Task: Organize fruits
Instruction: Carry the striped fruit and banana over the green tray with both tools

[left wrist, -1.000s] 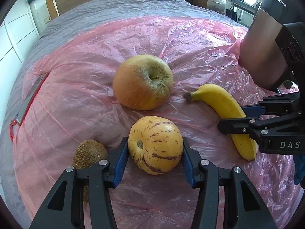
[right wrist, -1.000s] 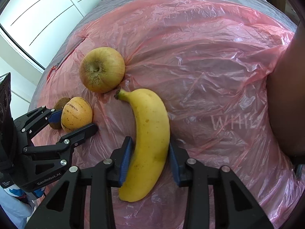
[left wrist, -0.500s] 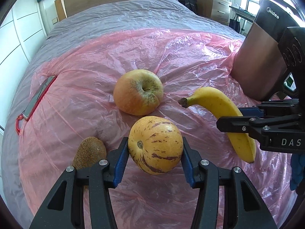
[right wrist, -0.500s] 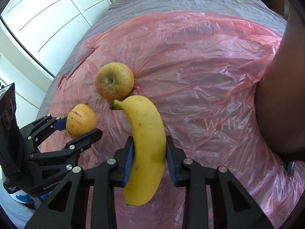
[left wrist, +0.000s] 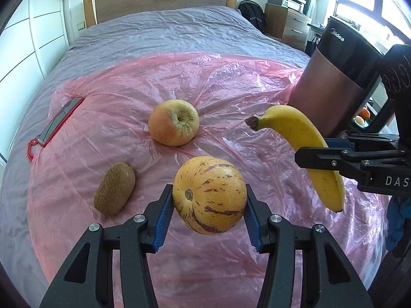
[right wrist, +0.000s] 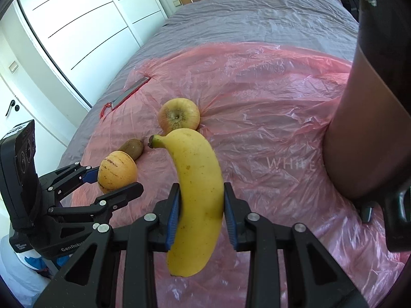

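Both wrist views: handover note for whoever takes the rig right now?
Left tool: shut on the striped melon, lifted off the pink plastic sheet.
Right tool: shut on the banana, also in the air.
Apple and kiwi lie on the sheet, untouched.
Done: two fruits picked.
Left: place both, then collect the apple and kiwi. No destination container is clearly visible.

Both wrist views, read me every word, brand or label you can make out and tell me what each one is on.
"Midea": dark appliance, near its top.
"DAS", cut off by the frame edge: body of the right tool.
"GenRobo", partly hidden: body of the left tool.
"WH", then unclear letters: pink plastic sheet.
Small white label on the left tool's body: too small to read.
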`<control>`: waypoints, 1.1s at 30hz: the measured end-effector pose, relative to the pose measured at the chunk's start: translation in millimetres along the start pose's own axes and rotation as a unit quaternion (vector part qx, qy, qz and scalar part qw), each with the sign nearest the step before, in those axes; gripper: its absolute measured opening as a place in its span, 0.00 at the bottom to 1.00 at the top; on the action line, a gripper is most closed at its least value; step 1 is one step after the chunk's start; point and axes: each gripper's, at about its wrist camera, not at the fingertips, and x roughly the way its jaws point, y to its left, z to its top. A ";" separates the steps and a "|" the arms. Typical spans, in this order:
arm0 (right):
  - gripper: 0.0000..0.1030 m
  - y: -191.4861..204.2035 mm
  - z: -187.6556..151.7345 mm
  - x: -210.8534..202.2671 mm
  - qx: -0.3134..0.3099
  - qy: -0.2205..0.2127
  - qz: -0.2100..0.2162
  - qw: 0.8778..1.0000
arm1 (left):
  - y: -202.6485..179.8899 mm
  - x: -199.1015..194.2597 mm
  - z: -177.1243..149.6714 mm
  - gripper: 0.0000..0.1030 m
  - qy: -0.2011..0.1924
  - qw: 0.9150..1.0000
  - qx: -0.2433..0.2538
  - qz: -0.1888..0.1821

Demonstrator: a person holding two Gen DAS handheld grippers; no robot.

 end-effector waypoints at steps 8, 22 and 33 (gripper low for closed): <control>0.23 4.8 -25.3 -35.3 -0.023 -0.005 0.005 1.000 | -16.3 -25.6 -15.4 0.44 -0.002 1.000 -0.015 -0.014; 0.23 -16.9 -83.5 -94.8 -0.022 -0.005 0.007 1.000 | -84.2 -54.7 -40.5 0.44 0.004 0.999 -0.003 -0.042; 0.23 -64.5 -122.7 -134.4 0.020 -0.017 -0.008 1.000 | -147.8 -67.7 -53.0 0.44 0.021 0.997 0.015 -0.074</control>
